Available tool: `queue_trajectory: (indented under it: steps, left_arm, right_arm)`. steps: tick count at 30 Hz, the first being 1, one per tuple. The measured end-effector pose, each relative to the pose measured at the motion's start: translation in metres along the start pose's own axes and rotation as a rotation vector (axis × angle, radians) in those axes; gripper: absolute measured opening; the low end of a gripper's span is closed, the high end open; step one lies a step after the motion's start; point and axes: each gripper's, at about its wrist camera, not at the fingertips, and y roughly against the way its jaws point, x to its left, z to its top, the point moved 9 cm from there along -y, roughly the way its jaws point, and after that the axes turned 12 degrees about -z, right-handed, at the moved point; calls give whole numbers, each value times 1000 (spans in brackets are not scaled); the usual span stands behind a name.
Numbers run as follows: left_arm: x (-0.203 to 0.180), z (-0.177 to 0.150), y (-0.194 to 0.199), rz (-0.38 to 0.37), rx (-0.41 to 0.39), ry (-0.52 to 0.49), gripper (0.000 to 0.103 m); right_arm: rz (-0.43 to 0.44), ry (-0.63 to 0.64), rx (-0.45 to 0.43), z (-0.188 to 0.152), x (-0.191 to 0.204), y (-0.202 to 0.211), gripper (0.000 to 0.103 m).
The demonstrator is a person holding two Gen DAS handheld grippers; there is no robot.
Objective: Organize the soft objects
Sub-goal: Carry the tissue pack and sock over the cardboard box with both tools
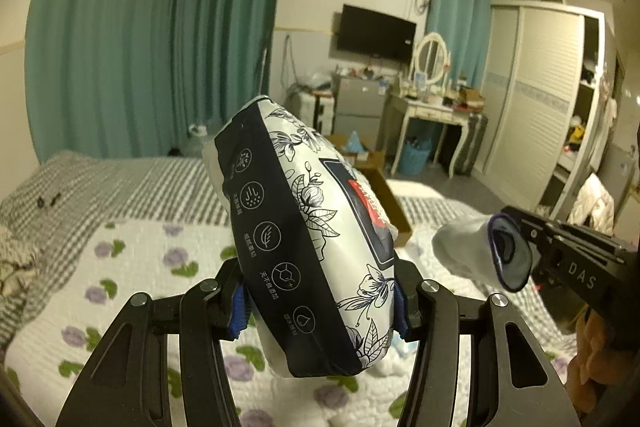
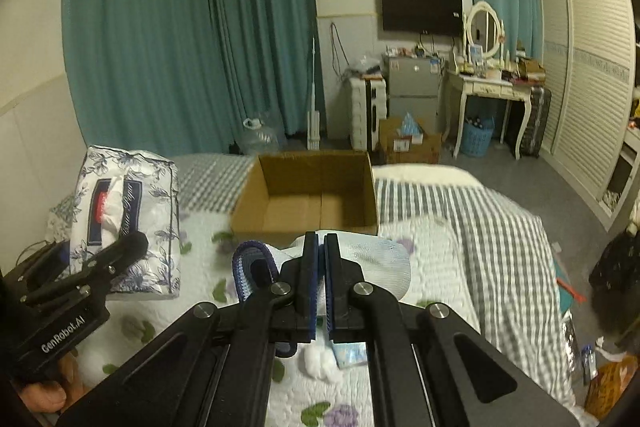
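Note:
My left gripper [image 1: 320, 307] is shut on a soft tissue pack [image 1: 308, 235] with a white and navy floral wrapper, held up above the bed. The pack also shows at the left of the right wrist view [image 2: 128, 211]. My right gripper [image 2: 321, 247] is shut on a white sock [image 2: 376, 263] with a blue cuff, held above the quilt. The sock shows at the right of the left wrist view [image 1: 476, 251]. An open, empty cardboard box [image 2: 308, 195] sits on the bed just beyond the sock.
The bed has a floral quilt [image 2: 432, 307] and a grey checked blanket [image 2: 480, 219]. A cotton ball [image 2: 320, 363] and a small packet [image 2: 352, 355] lie under my right gripper. A dressing table [image 2: 488, 83], fridge and wardrobe stand beyond the bed.

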Motion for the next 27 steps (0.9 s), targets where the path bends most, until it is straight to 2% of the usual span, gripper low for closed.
queue_trajectory:
  steps: [8,14,21,27]
  left_arm:
    - [2,42,-9,3,-37,-19,52]
    - [4,63,-34,3,-32,-28,53]
    - [13,78,-77,20,-8,-15,53]
    - [34,74,-126,54,43,6,53]
  right_arm:
    - [-7,5,-61,50,3,1,3]
    - [-6,4,-75,76,1,-12,3]
    - [-2,25,-74,98,4,-49,3]
    - [12,58,-59,107,18,-99,3]
